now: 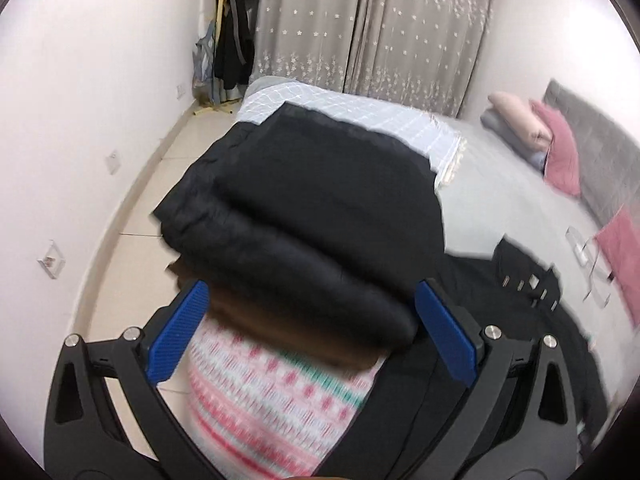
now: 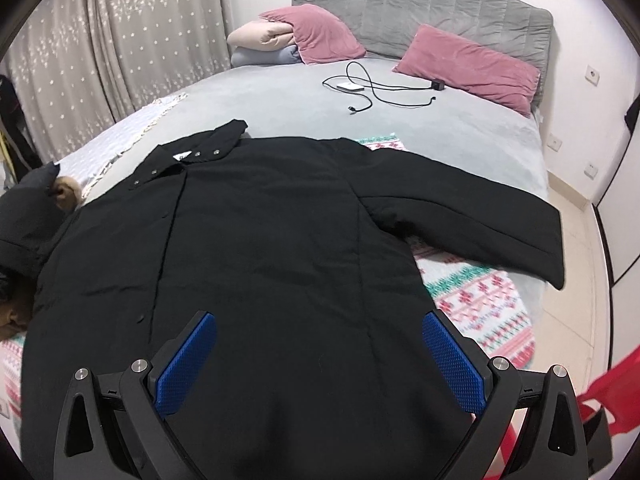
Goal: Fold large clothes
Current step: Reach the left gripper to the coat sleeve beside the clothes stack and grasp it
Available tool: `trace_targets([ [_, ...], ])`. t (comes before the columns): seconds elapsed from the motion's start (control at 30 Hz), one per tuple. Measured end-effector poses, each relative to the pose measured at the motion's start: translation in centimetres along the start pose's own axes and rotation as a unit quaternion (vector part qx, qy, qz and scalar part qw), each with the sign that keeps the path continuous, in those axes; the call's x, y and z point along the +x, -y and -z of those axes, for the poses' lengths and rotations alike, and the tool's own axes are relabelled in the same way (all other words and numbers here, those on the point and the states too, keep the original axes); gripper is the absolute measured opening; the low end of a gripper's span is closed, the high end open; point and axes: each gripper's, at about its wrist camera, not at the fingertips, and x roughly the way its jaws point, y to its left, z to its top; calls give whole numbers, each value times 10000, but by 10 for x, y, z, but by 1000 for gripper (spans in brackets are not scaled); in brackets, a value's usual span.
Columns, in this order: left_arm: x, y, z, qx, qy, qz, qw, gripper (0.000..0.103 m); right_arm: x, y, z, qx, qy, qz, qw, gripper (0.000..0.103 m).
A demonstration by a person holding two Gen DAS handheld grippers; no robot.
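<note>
A large black coat (image 2: pixel 272 232) lies spread flat on the bed, collar at the far left, one sleeve (image 2: pixel 472 216) stretched to the right. My right gripper (image 2: pixel 320 356) is open above its lower body, holding nothing. In the left wrist view a bulky folded part of the black coat (image 1: pixel 312 208) with a brown fur trim (image 1: pixel 280 332) lies in front of my left gripper (image 1: pixel 312 332), which is open around its near edge without clamping it. The same hood with fur shows at the left edge of the right wrist view (image 2: pixel 64 192).
A red, white and green patterned blanket (image 2: pixel 480 304) lies under the coat on the grey bed (image 2: pixel 440 128). Pink pillows (image 2: pixel 472 64), a charger cable (image 2: pixel 372 88) and folded bedding (image 2: pixel 260 40) lie near the headboard. Curtains (image 1: pixel 368 24) and tiled floor (image 1: pixel 132 208) lie beyond.
</note>
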Motion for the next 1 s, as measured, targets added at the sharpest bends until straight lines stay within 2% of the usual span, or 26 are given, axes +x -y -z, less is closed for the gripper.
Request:
trace_targets([
  [0.07,15,-4,-19,-169,-22,163,9997,103,15,-4,0,25,-150,-87,9998,103],
  [0.13,38,-7,-32,-294,-238,305,9988,103,24,-11,1,6,-260,-192,9995,103],
  [0.3,84,-23,-37,-978,-564,367,9929,101,28,-35,3,-231,-258,-325,9989,103],
  [0.37,93,-28,-35,-1175,-466,243,9917,91,27,-44,4,-297,-237,-429,9984,103],
  [0.43,94,-31,-33,-1261,-330,79,9914,67,26,-53,5,-387,-214,-513,9977,103],
  [0.47,94,-31,-32,-1293,-290,-36,9912,62,26,-56,5,-437,-186,-521,9975,103],
  [0.53,92,-31,-34,-1344,-182,-169,9906,43,27,-60,6,-486,-154,-485,9975,103],
  [0.57,90,-29,-36,-1332,-113,-259,9907,37,29,-61,6,-491,-164,-470,9976,103],
  [0.63,87,-28,-40,-1267,-19,-413,9911,16,33,-62,6,-470,-222,-495,9974,103],
  [0.73,76,-30,-44,-1273,159,-495,9905,9,37,-64,8,-408,-305,-573,9971,103],
  [0.87,52,-21,-49,-1199,591,-515,9897,8,36,-65,9,-421,-297,-582,9970,103],
  [1.0,27,5,-51,-814,1064,-462,9899,8,41,-61,11,-356,-429,-596,9967,103],
])
